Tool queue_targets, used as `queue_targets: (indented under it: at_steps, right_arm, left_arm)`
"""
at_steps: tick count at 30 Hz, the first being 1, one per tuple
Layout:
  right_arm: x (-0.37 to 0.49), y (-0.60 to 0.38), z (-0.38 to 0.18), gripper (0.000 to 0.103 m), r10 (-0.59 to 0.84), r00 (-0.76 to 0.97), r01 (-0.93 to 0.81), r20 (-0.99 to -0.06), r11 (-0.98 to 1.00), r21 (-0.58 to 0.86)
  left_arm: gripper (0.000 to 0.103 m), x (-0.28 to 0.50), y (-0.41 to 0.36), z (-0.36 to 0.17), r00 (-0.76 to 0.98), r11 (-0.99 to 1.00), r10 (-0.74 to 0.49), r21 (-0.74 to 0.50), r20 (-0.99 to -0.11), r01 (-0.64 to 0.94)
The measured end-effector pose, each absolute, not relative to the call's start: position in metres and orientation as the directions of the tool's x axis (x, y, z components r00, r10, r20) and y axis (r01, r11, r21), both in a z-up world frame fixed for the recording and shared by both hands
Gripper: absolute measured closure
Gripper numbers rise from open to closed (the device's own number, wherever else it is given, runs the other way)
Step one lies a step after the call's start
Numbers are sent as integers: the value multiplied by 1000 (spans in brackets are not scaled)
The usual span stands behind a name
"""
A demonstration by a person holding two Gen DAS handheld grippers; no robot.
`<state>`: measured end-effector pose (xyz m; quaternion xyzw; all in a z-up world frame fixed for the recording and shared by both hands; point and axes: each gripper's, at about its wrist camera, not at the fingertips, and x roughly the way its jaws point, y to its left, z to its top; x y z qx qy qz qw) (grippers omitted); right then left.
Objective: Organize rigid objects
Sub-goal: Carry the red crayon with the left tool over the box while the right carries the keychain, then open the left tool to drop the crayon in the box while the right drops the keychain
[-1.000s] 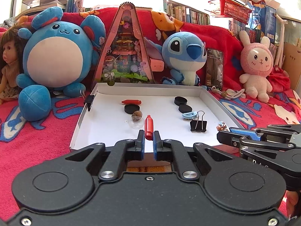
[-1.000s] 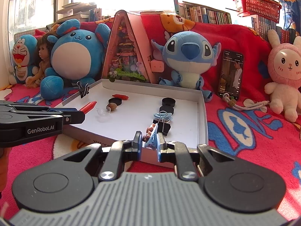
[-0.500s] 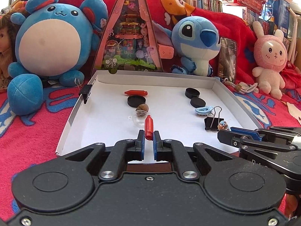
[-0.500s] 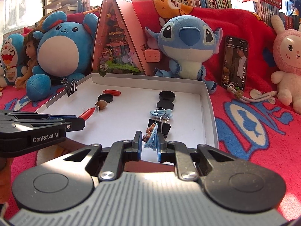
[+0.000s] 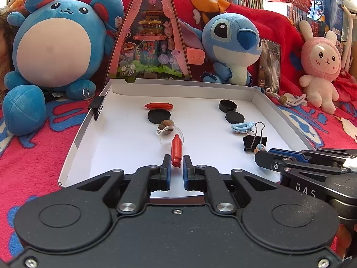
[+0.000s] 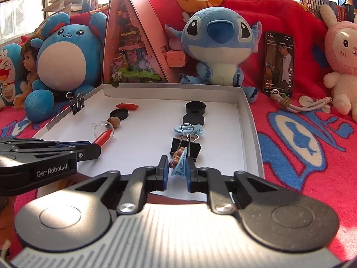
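Note:
A white cardboard tray (image 5: 178, 84) lies on a red blanket. My left gripper (image 5: 177, 163) hangs over its near edge. Its jaws are opening, and a red crayon-shaped piece (image 5: 176, 149) lies between them with a thin gap at the right pad. The piece's tip rests in a clear plastic dome (image 5: 171, 137). My right gripper (image 6: 177, 167) is also opening. A small blue clip with a brown figure (image 6: 179, 164) leans loose between its pads, just in front of a black binder clip (image 6: 185, 148).
The tray holds a second red piece (image 5: 158, 106), three black discs (image 5: 159, 115), a brown nut (image 5: 166, 124) and a light-blue clip (image 5: 242, 126). Another binder clip (image 5: 96, 107) grips its left wall. Plush toys, a triangular toy box (image 5: 154, 40) and a phone (image 6: 279, 64) stand behind.
Both grippers have come forward and lower over the tray's near edge. Both pairs of jaws have parted slightly, so the red piece and the blue clip are no longer pinched.

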<state>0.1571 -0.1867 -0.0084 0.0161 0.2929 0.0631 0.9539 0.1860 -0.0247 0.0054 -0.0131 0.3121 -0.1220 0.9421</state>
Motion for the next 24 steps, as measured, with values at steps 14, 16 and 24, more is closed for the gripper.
queue_targets:
  at_steps: [14,16,24]
  right_arm:
    - [128,-196,6,54,167,841,-143,-514,986,87]
    - [117,-197,10,51,178,847,-159,-502,984,80]
    - [68,-204,16,43,243,839,-255,-487,966,43]
  left_arm:
    - [62,157,-19,23,784,964,-247,-65,-569,257]
    - [60,145,-15,27,788,961,-260,-69,-558,268]
    - [54,101,-3,38,791,941,-310,-55,-528,333]
